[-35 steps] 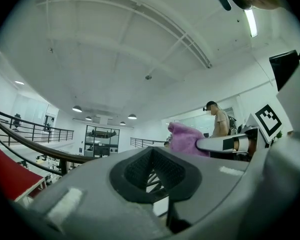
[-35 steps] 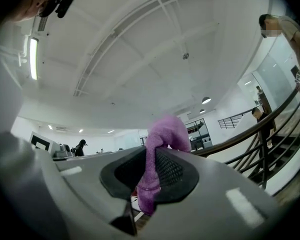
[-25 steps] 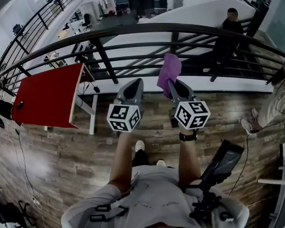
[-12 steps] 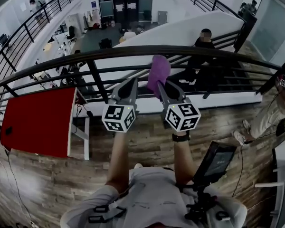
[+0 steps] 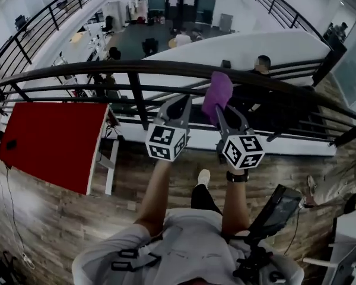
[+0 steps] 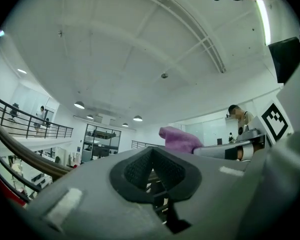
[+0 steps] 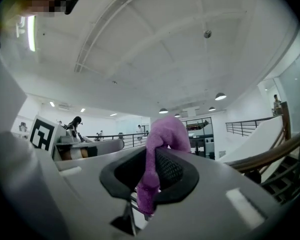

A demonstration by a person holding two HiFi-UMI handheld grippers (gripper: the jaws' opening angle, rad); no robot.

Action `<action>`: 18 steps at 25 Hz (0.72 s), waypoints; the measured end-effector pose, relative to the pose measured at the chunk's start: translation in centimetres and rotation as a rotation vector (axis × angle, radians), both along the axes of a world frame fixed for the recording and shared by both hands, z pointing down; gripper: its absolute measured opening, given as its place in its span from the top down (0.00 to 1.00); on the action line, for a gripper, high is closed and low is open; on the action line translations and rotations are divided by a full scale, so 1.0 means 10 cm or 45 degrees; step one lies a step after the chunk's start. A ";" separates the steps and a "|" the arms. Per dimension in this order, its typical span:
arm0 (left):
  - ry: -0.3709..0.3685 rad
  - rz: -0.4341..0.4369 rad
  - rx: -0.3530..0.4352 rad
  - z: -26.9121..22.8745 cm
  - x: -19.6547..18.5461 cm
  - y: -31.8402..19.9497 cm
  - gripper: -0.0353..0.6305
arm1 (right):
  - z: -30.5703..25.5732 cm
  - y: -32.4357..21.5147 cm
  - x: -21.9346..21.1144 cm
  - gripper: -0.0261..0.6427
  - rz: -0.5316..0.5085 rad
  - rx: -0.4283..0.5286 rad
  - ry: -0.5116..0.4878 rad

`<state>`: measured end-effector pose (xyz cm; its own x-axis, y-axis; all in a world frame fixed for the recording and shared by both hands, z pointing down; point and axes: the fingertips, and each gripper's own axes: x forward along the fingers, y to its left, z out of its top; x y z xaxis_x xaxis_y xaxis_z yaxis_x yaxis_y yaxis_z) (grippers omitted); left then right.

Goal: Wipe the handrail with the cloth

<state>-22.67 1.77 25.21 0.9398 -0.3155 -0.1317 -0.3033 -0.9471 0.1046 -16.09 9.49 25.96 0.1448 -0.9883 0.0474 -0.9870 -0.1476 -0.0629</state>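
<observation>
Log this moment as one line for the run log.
right gripper: shut on purple cloth | left gripper: shut, empty | purple cloth: up by handrail, contact unclear

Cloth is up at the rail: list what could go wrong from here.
The right gripper pinches only a narrow part of the purple cloth; rubbing the handrail could pull it free.
Beyond the rail is an open drop with a person below; a loose cloth could fall there.
</observation>
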 end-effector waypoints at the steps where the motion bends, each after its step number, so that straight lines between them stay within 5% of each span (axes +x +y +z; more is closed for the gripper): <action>1: -0.013 -0.012 0.000 0.04 0.09 -0.18 0.95 | 0.06 -0.22 0.08 0.88 -0.024 -0.016 0.025; 11: -0.025 -0.274 0.037 -0.37 0.84 -1.75 0.95 | -0.31 -1.94 0.96 0.88 -0.239 0.011 0.016; 18: -0.044 -0.339 0.089 -0.55 1.48 -2.29 0.95 | -0.44 -2.49 1.83 0.89 -0.248 -0.028 0.028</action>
<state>-7.92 -21.10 19.68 0.8293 -0.5433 -0.1310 -0.5448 -0.8381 0.0268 2.17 -15.44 21.60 -0.0478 -0.9965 0.0682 -0.9982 0.0452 -0.0400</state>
